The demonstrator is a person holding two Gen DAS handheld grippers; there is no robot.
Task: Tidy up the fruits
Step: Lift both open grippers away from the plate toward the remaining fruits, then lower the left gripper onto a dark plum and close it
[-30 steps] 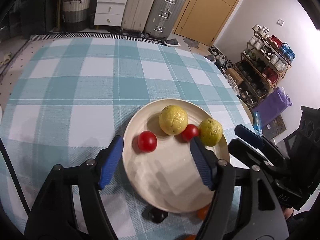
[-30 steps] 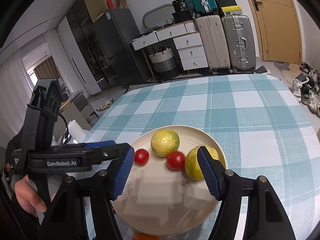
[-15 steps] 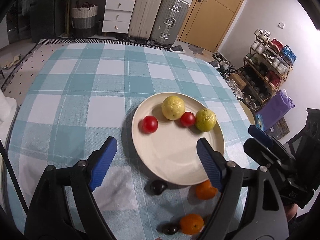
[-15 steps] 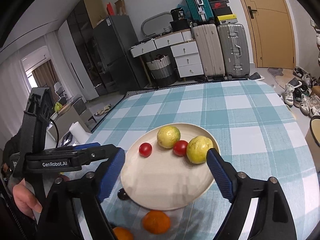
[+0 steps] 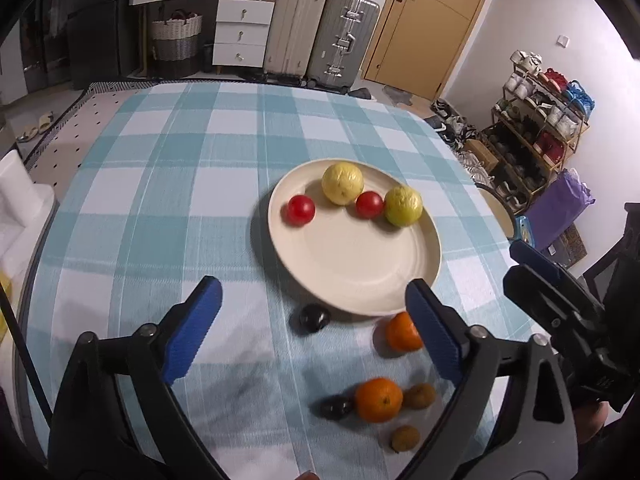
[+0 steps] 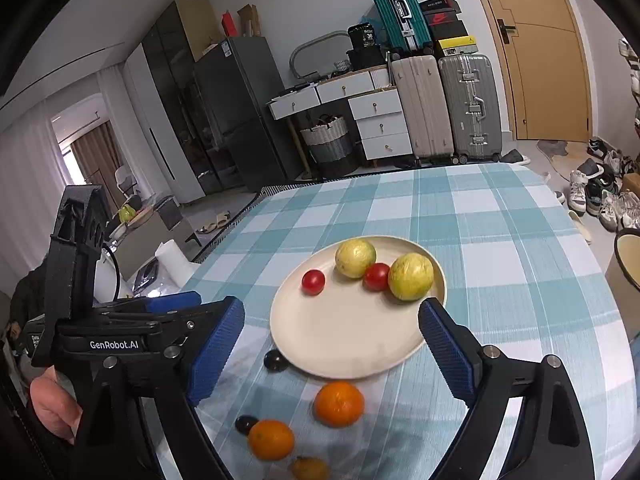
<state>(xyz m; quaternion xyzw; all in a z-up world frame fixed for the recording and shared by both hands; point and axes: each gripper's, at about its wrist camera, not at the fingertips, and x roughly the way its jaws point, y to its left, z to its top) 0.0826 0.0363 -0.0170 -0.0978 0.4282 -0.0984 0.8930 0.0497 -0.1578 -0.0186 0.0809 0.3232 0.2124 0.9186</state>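
Both my tools, left (image 5: 312, 332) and right (image 6: 328, 356), hang open and empty above the bench. Nearest loose orange (image 6: 339, 403) lies just below the plate (image 6: 344, 344), between my right tool's fingers, so that hand is better placed.

Both the left hand-held gripper (image 5: 312, 332) and the right hand-held gripper (image 6: 330, 344) hover side by side, jaws spread wide, holding nothing.

walls: pale, plain | door (image 6: 544, 52): tan wood, closed | far wall: white drawers (image 6: 378, 124), wicker basket (image 6: 326, 136), two upright suitcases (image 6: 444, 108), teal suitcase (image 6: 396, 12) stacked above | left: dark fridge (image 6: 224, 112), curtained window (image 6: 86, 156) giving daylight | right: shoe rack (image 5: 540, 120), shoes (image 6: 600, 192) on the floor | surface (image 5: 180, 168): teal-and-white checked cloth
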